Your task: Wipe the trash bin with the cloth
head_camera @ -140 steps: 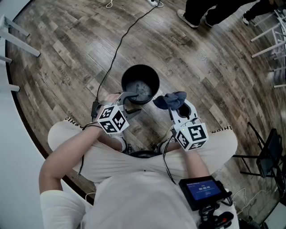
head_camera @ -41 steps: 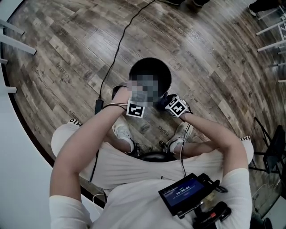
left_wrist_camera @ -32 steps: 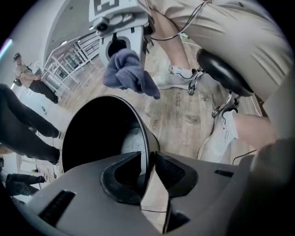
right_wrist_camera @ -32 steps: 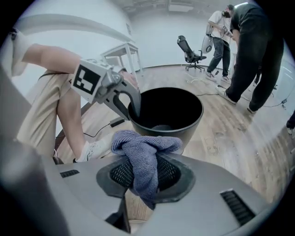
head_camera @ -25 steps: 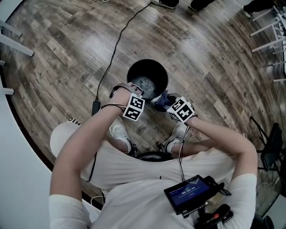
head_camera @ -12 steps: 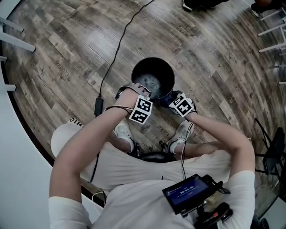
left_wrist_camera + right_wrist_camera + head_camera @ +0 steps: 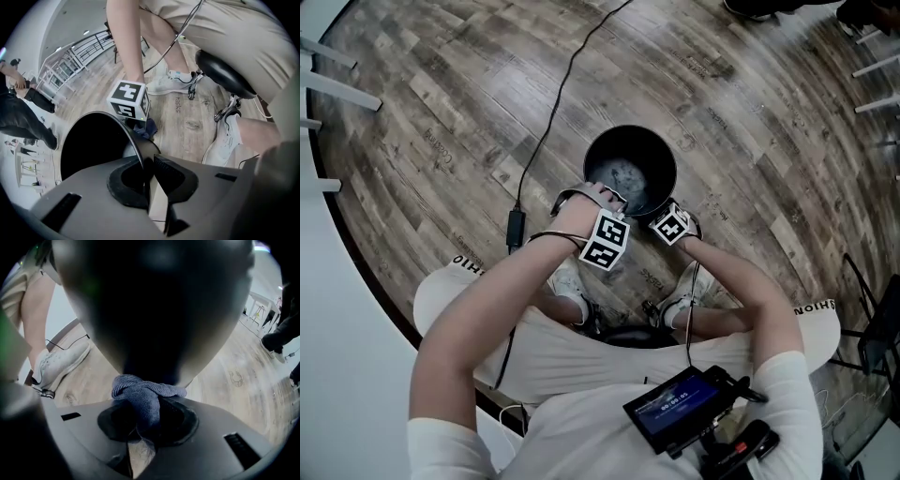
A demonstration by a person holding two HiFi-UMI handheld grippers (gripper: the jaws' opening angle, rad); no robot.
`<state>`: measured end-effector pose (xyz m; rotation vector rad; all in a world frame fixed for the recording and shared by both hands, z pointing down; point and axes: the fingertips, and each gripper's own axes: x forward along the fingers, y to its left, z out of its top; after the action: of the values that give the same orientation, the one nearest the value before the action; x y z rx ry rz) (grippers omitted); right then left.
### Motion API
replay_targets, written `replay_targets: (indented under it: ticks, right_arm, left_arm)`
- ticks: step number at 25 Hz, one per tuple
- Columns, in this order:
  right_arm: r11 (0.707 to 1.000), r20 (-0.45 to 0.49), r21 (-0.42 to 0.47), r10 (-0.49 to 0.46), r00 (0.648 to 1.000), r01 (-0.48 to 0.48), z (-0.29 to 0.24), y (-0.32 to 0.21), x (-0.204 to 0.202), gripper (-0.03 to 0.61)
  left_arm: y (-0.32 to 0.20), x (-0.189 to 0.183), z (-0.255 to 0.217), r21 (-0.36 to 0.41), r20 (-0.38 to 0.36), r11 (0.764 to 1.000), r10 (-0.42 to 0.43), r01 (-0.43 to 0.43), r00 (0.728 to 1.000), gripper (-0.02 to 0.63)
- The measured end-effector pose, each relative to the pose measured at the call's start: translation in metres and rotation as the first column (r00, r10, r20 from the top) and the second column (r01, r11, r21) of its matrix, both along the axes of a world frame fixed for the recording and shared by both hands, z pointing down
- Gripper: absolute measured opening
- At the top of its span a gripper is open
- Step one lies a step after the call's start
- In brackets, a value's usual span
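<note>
A round black trash bin (image 7: 630, 169) stands on the wood floor in front of the seated person. My left gripper (image 7: 146, 180) is shut on the bin's near rim (image 7: 136, 145), one jaw inside and one outside. My right gripper (image 7: 140, 427) is shut on a bunched blue cloth (image 7: 143, 394), and the cloth presses against the bin's dark outer wall (image 7: 154, 310). In the head view both marker cubes sit at the bin's near edge, the left gripper (image 7: 602, 208) at the rim and the right gripper (image 7: 661, 217) low on the side. The cloth (image 7: 147, 129) peeks out under the right cube in the left gripper view.
A black cable (image 7: 548, 122) runs across the floor left of the bin. The person's white shoes (image 7: 680, 300) and stool base (image 7: 220, 75) are just behind the grippers. White furniture legs (image 7: 337, 84) stand at far left, a dark chair (image 7: 877, 319) at right.
Since a second ago the right gripper has moved with the cloth along the bin's near outer wall. The left gripper has stayed clamped on the rim.
</note>
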<state>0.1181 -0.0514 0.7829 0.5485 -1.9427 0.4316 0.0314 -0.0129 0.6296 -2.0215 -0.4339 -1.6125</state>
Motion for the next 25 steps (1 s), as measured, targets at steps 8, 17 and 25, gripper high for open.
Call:
replay_targets:
  ticks: [8, 17, 25]
  right_arm:
    - [1.000, -0.017, -0.015, 0.016, 1.000, -0.017, 0.034, -0.001, -0.001, 0.104]
    - [0.997, 0.013, -0.070, -0.018, 1.000, 0.019, -0.048, 0.021, 0.002, 0.104]
    - [0.997, 0.110, -0.051, 0.059, 0.992, -0.054, -0.145, 0.029, 0.012, 0.104]
  left_arm:
    - [0.001, 0.000, 0.000, -0.006, -0.004, 1.000, -0.013, 0.013, 1.000, 0.052]
    - [0.000, -0.009, -0.003, -0.012, 0.026, 1.000, -0.027, 0.028, 0.999, 0.059]
    - [-0.004, -0.024, 0.005, 0.019, 0.045, 0.999, -0.028, 0.027, 0.999, 0.137]
